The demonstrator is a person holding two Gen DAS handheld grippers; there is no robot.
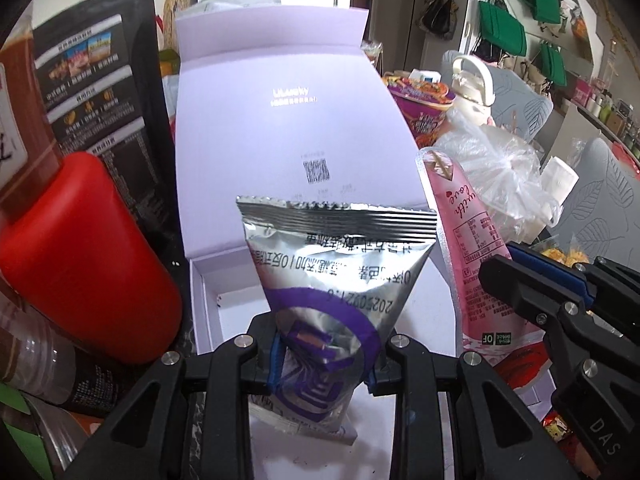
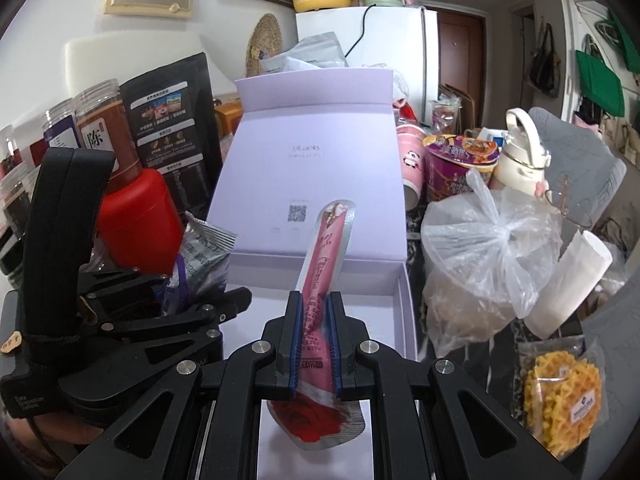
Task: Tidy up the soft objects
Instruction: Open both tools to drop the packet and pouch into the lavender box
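1. Two packets, both pinched: left gripper (image 1: 322,356) clamps a silver-purple snack bag (image 1: 336,272); right gripper (image 2: 314,344) clamps a pink pouch (image 2: 320,312) reading "love".
2. Ahead of the fingers, an open lilac box (image 2: 312,176) printed "ULucky", on a cluttered table.

Silver-purple packet (image 1: 332,280), pink pouch (image 2: 320,308), lilac box (image 2: 316,168).

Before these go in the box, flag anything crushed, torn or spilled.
The silver snack packet is pinched and crumpled where the left gripper clamps it. The pink pouch is squeezed narrow in the right gripper. No tear or spill shows.
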